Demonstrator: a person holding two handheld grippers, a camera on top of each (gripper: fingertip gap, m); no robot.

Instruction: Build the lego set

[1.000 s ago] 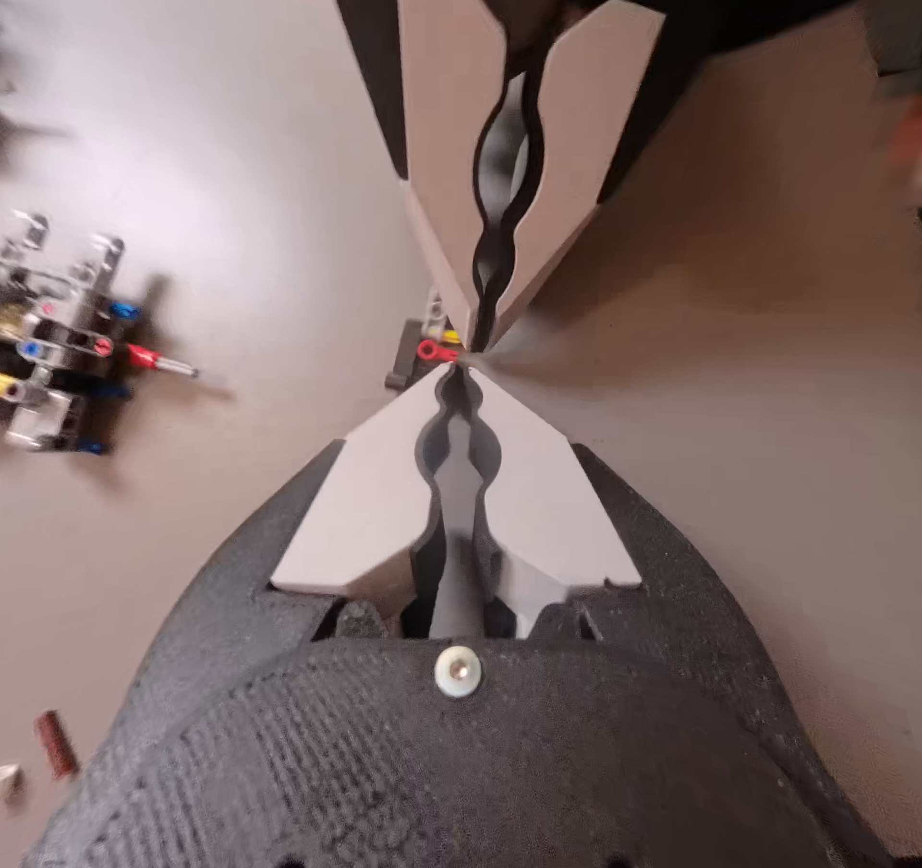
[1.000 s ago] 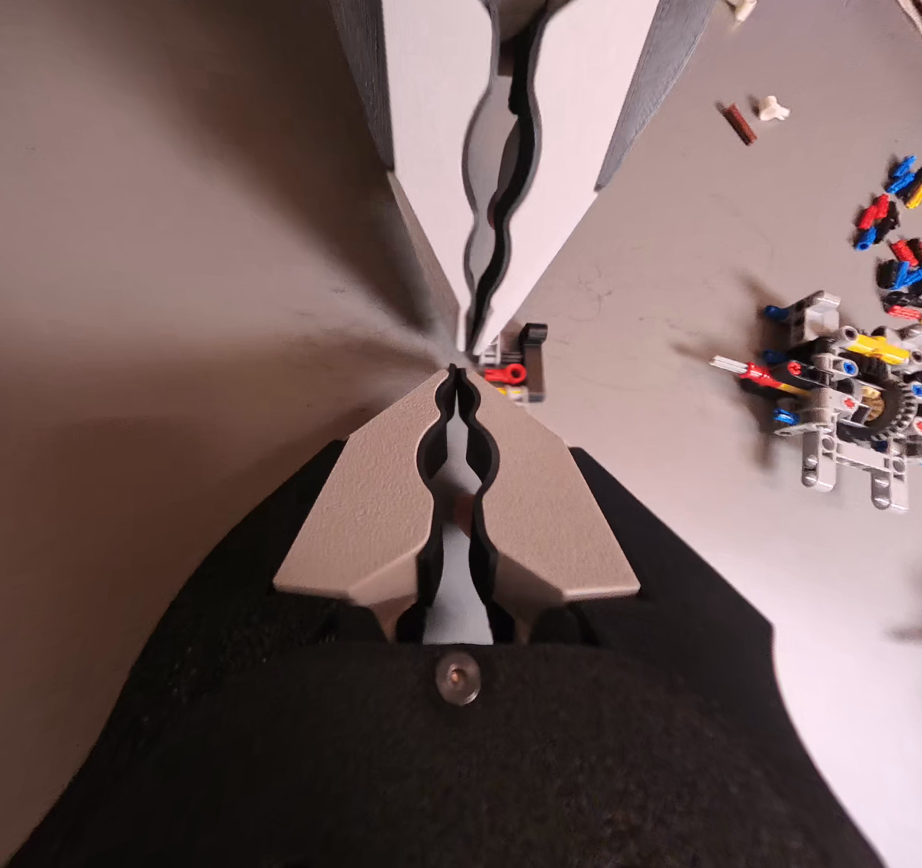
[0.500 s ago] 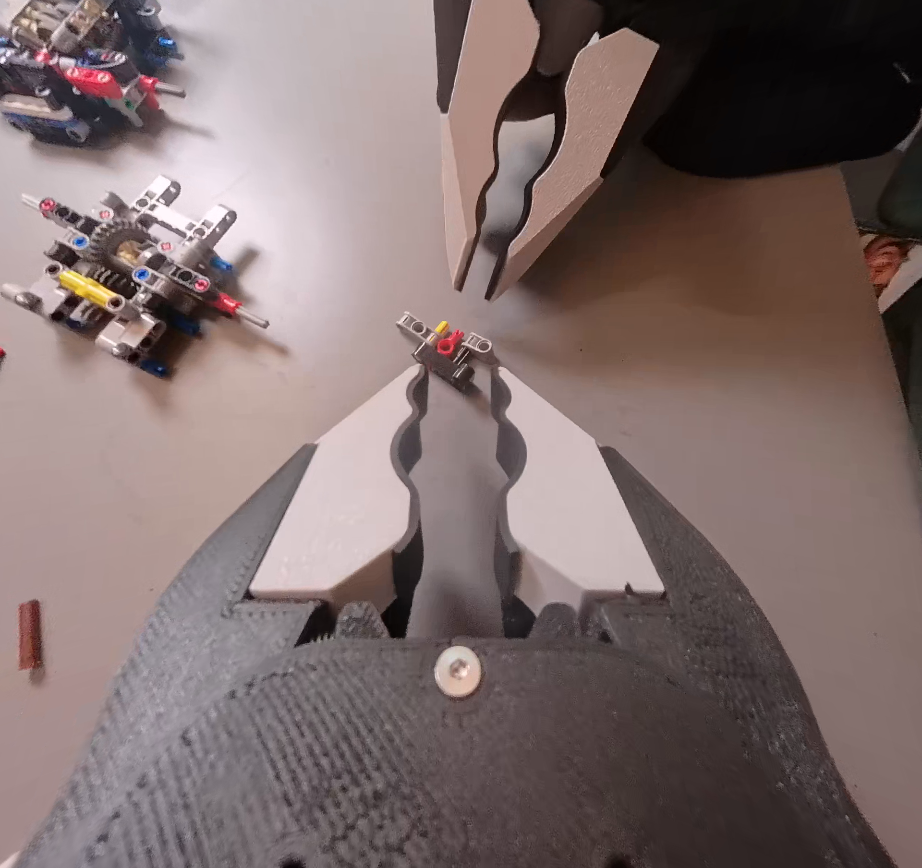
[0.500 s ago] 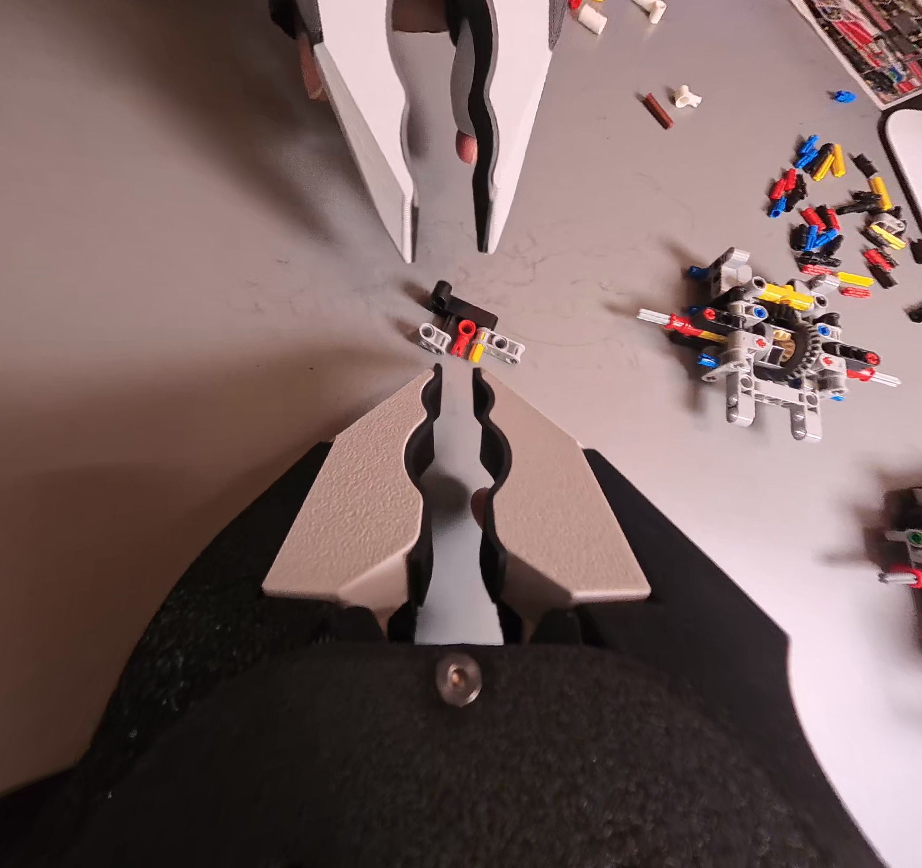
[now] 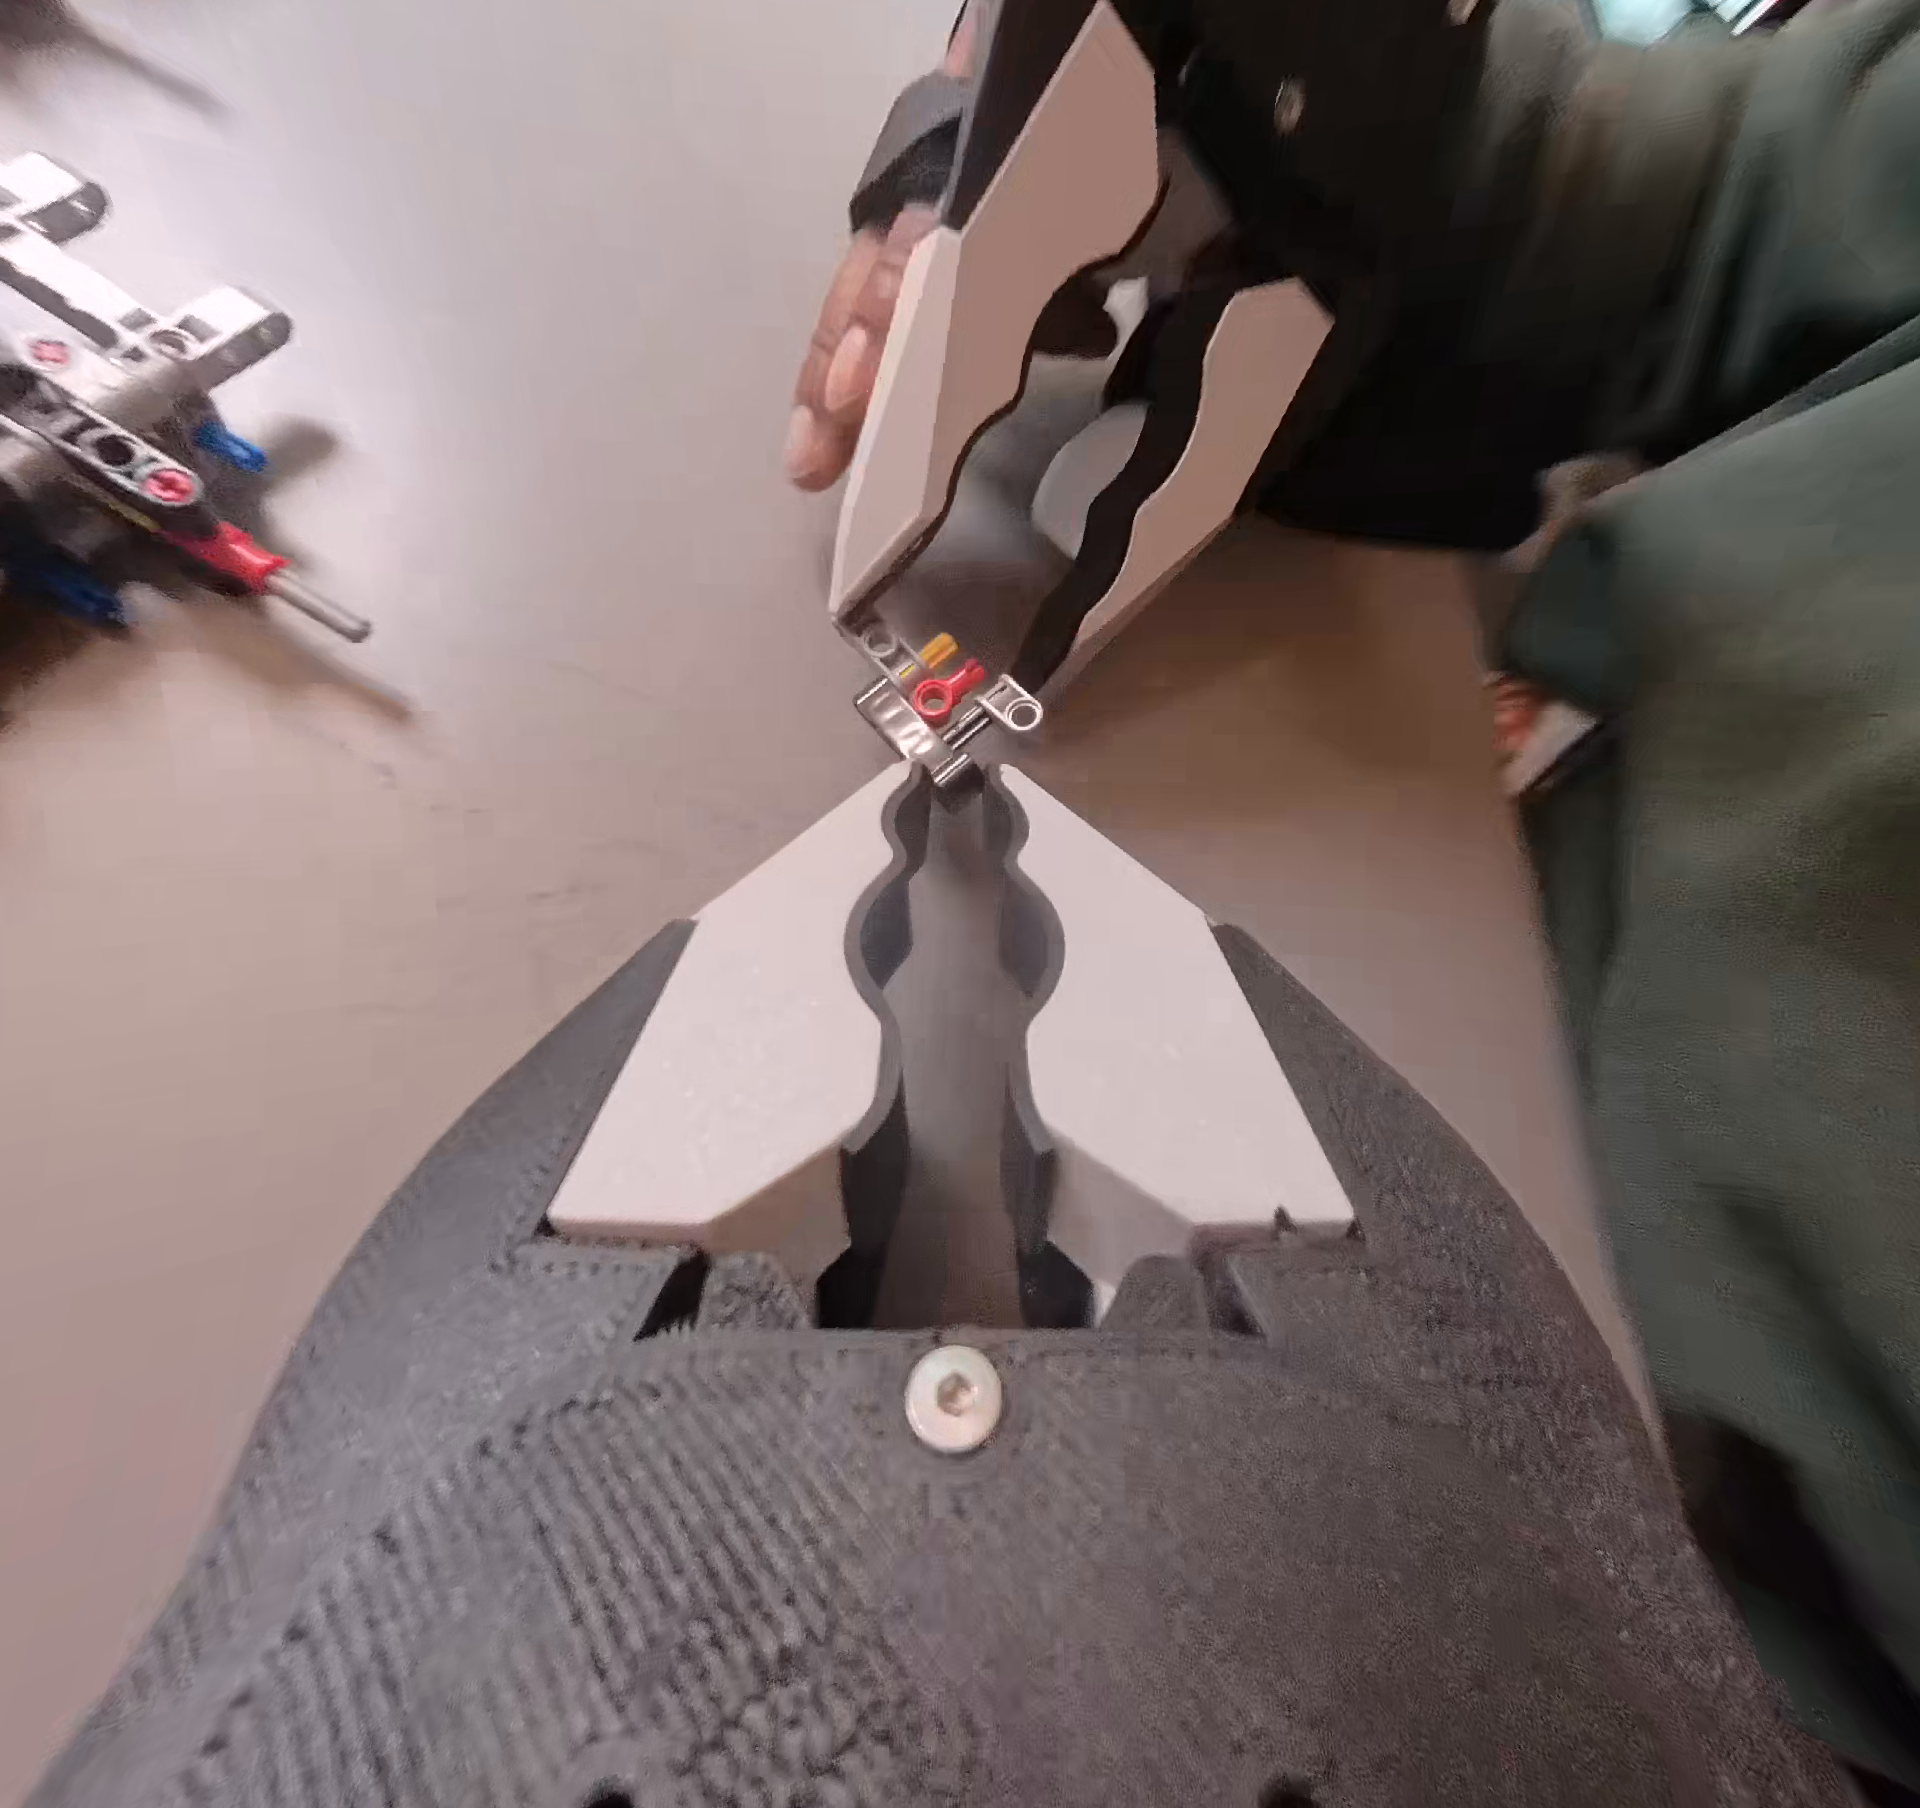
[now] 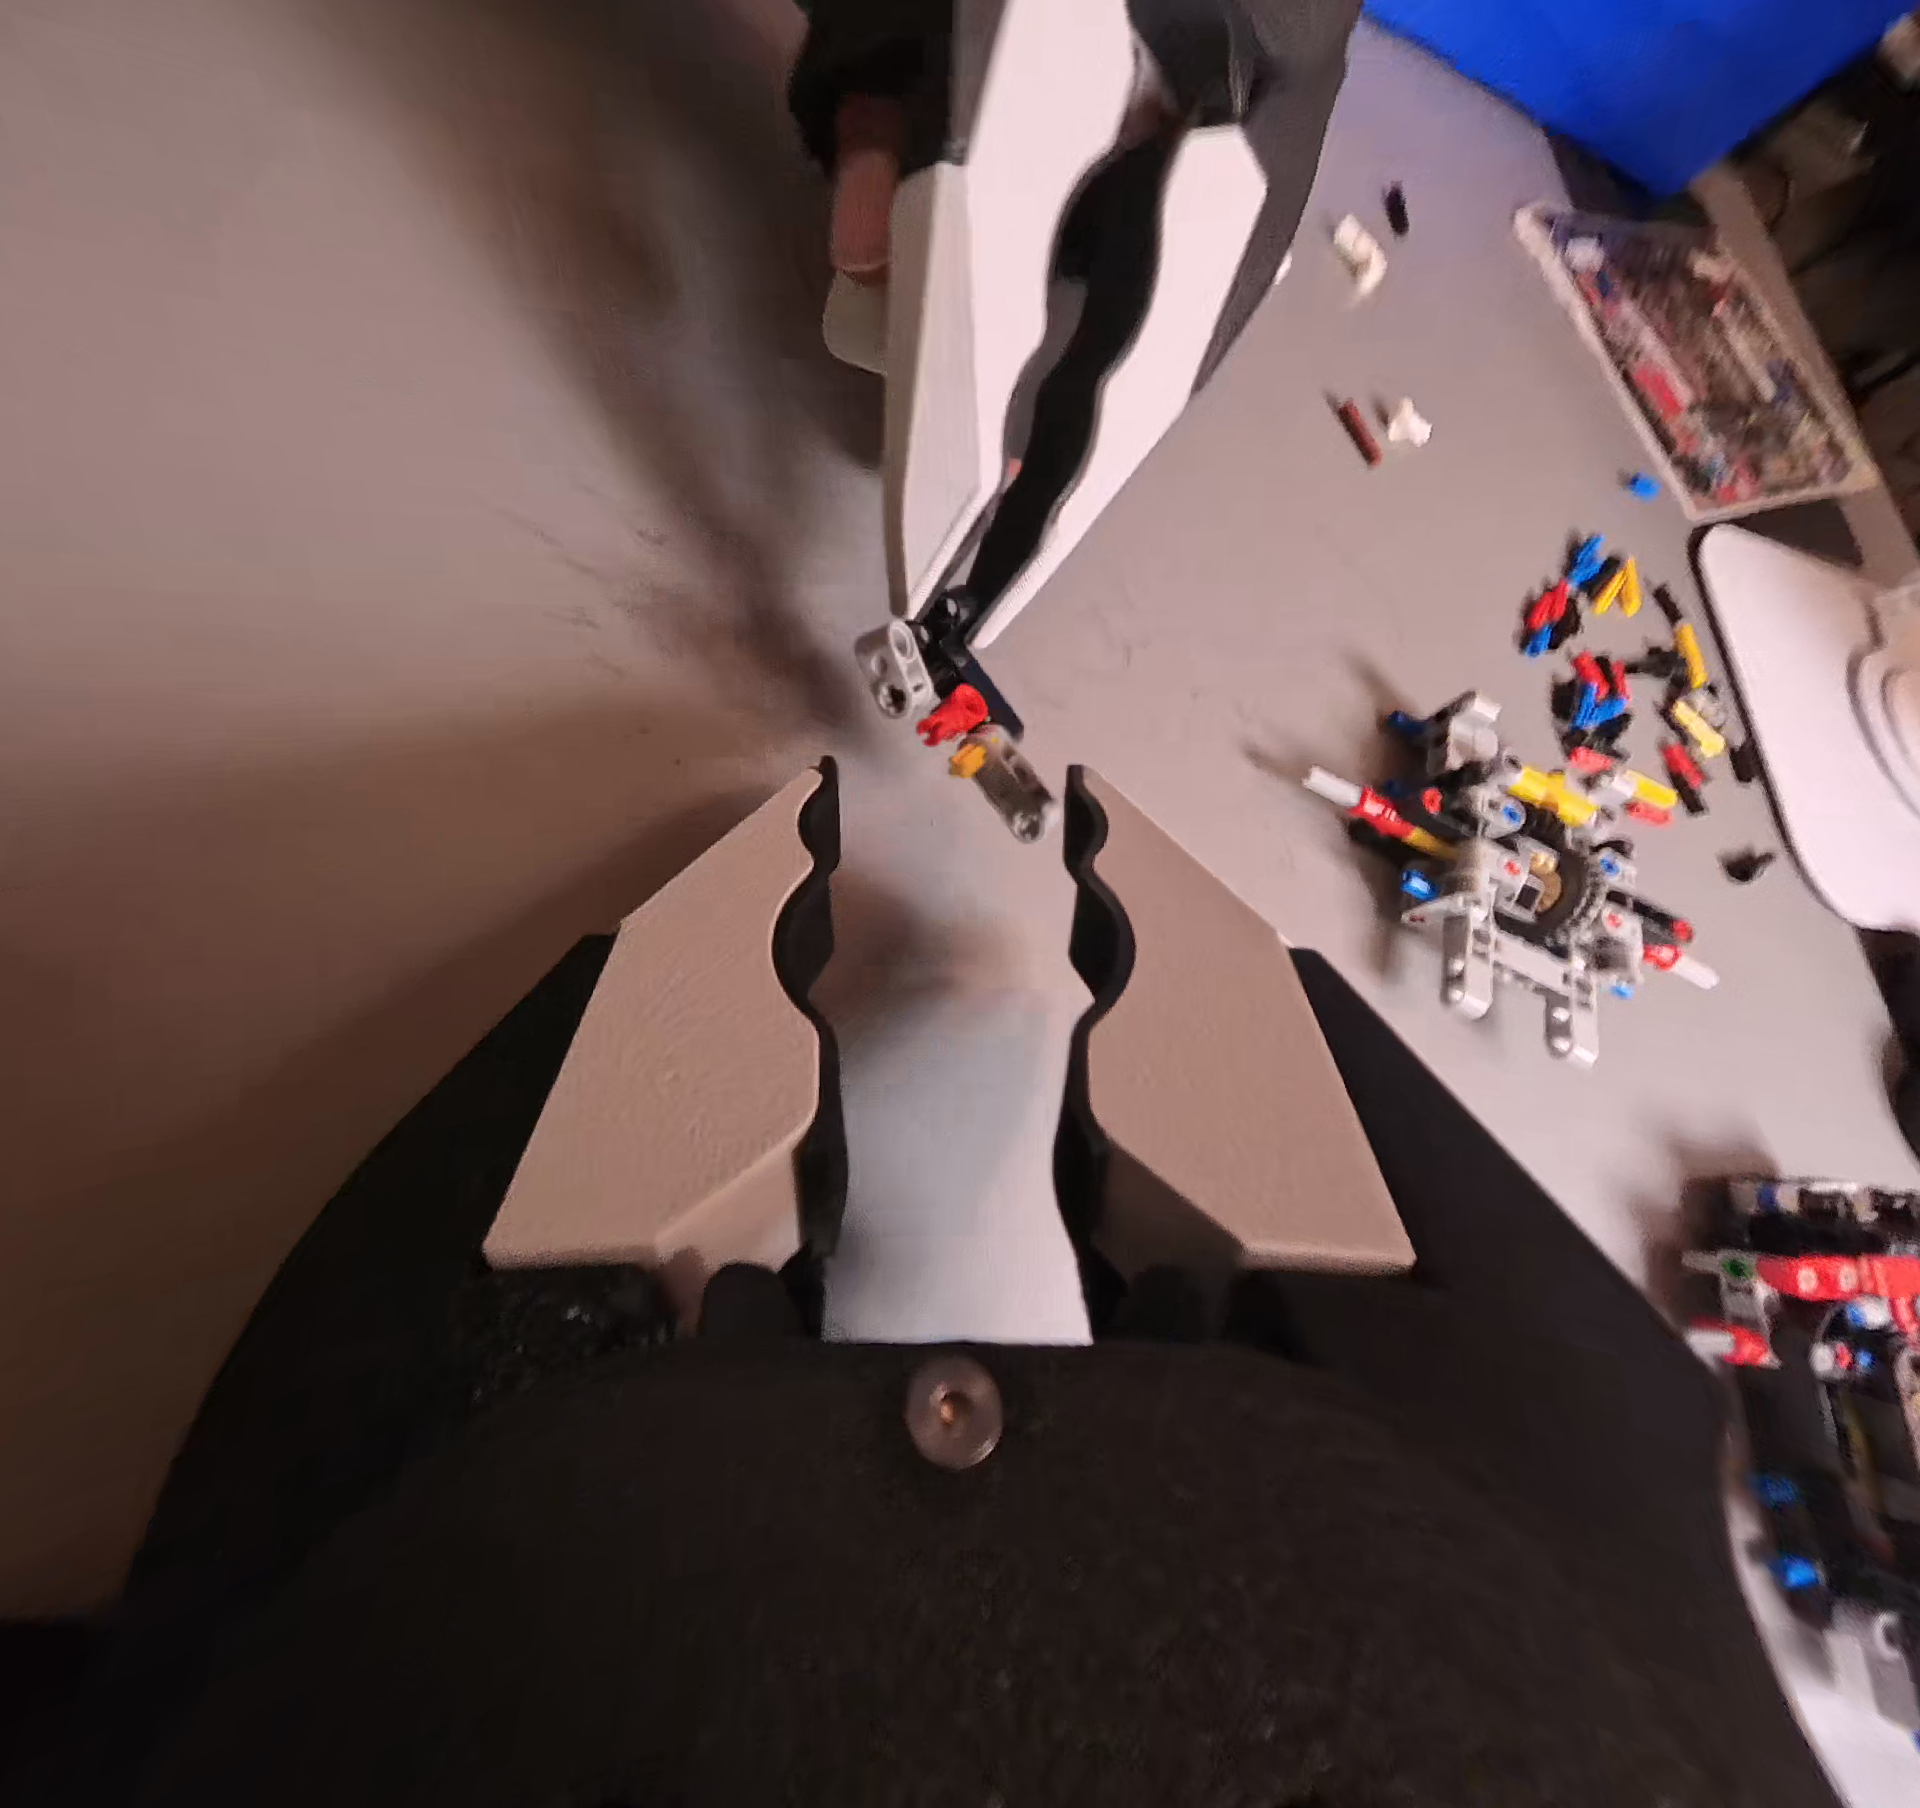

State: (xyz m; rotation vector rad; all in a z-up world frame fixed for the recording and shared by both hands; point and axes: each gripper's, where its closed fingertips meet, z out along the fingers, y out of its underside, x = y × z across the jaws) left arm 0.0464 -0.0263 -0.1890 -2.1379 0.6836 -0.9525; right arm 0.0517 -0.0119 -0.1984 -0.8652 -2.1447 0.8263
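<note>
Grey toy-brick piece (image 5: 940, 709) now pinched, lifted off table (image 5: 468, 771).

My two wrist views face each other close above the worktop (image 5: 520, 823), sharing the small brick piece (image 5: 940, 704) between them.

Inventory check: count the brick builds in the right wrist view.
3: small one pinched by the left gripper; geared one on the table; red-and-black one at lower right edge. More may be offscreen.
</note>
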